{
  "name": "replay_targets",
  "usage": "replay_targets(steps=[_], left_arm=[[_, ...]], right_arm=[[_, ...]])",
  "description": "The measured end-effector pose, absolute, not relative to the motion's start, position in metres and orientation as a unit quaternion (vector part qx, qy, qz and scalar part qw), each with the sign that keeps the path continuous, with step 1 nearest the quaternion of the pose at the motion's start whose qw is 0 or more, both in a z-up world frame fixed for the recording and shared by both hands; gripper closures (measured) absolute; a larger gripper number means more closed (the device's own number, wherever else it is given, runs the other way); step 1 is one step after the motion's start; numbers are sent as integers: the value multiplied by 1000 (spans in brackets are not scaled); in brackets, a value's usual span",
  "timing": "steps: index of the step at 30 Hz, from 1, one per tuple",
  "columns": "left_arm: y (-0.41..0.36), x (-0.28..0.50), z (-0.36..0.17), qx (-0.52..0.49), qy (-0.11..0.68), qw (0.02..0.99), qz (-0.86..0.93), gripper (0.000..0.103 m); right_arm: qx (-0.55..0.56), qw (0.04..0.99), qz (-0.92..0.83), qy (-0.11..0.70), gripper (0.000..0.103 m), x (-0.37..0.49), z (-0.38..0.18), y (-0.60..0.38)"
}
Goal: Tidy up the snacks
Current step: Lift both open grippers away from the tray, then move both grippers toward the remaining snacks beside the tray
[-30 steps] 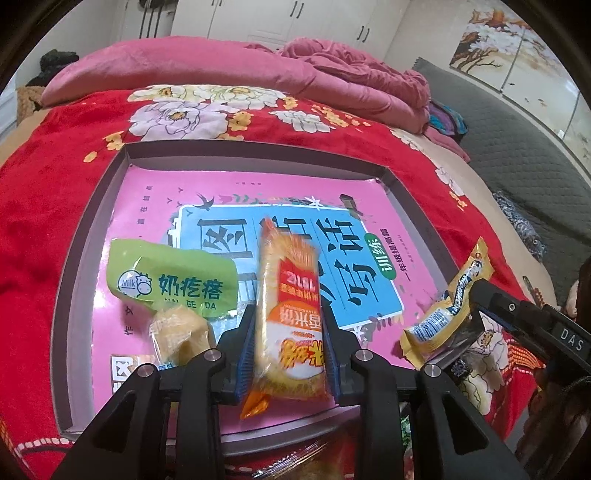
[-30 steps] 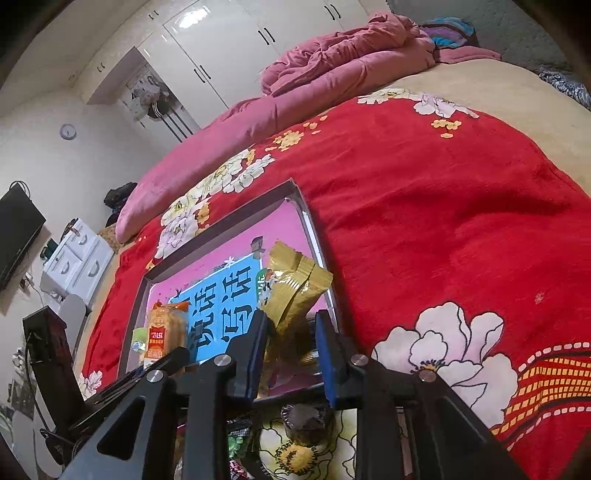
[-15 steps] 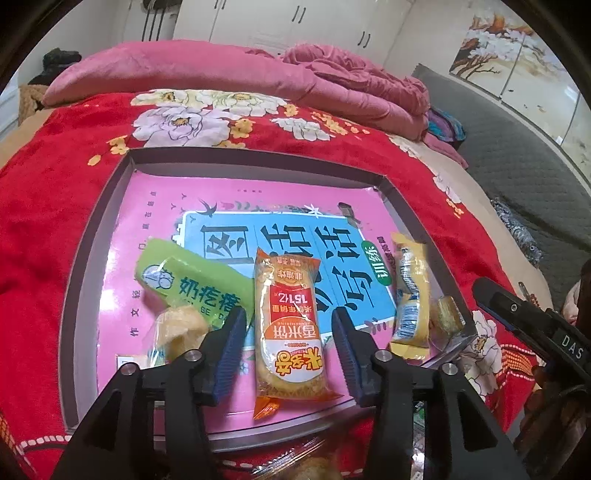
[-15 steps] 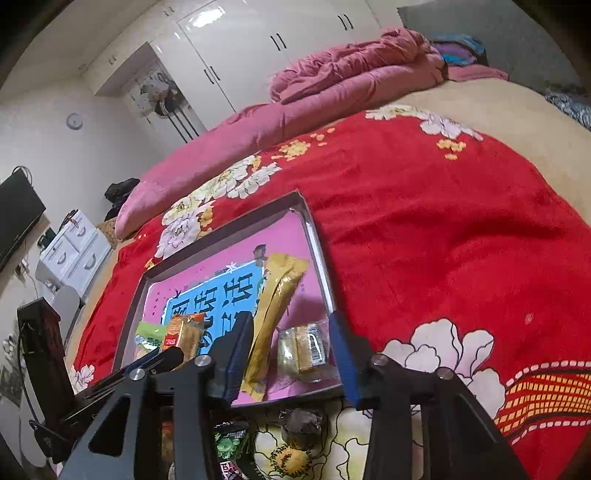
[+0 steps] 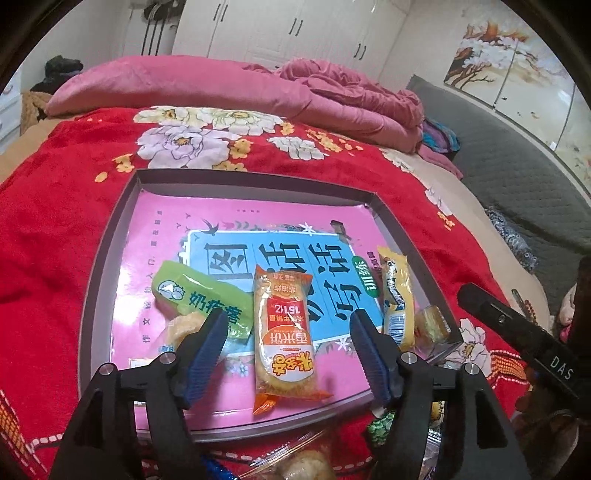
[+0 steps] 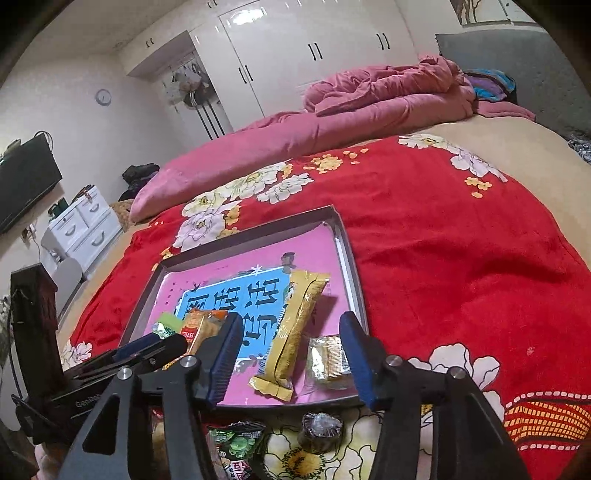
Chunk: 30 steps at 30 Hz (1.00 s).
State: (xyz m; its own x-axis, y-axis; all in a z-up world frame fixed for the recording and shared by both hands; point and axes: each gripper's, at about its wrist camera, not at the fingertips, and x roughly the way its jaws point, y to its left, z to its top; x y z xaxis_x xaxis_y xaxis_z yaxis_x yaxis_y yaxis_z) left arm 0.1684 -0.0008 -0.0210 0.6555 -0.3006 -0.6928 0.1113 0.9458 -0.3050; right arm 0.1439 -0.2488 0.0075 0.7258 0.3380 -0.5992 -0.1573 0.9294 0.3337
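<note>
Loose snacks, nearest: several wrapped pieces lie on the red floral blanket (image 6: 461,251) in front of the tray's near rim, among them a dark round sweet (image 6: 320,425) and a green-patterned wrapper (image 6: 236,441).
Left gripper (image 5: 288,354): jaws spread and opening; the blue pads stand either side of the orange rice-cracker pack (image 5: 285,334) without pressing on it.
Right gripper (image 6: 291,360): jaws spread and opening; the yellow snack bar (image 6: 295,328) and a small clear-wrapped biscuit (image 6: 328,360) lie between the fingers, apart from both pads.
Tray (image 5: 110,236): shallow grey box lid on the blanket, lined with a pink and blue printed sheet (image 5: 221,218).
Tray contents, left to right: pale puffed snack (image 5: 181,328) at the near left, green pack (image 5: 199,299) just behind it, orange rice-cracker pack in the middle, yellow snack bar and clear-wrapped biscuit at the near right corner.
Tray, far half: bare printed sheet.
Far background: pink quilt (image 5: 221,88) bunched across the bed, white wardrobe doors (image 5: 295,29) behind it.
</note>
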Motion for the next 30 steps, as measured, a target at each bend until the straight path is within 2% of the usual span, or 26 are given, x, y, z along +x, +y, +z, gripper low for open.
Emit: replay_targets(steps=[6,13,16,21,30], left_arm=[[6,163,-13,-121,385,909,-106,30],[14,157,-7,-126,373,914,-98,29],[23,154,-3,-131,365,919,-75,23],[48,147,2,-173,357,916,-62,22],[64,135,6,-185,358,914,-52,22]], right_arm=[[133,922,134,338,42,143,9,-251],[122,929,134,324,40,139,15,-252],[116,932,132,318,35,137,18,-252],[111,934,133,312,34,134,21,-252],[110,936,130,307,32,133,21,-256]])
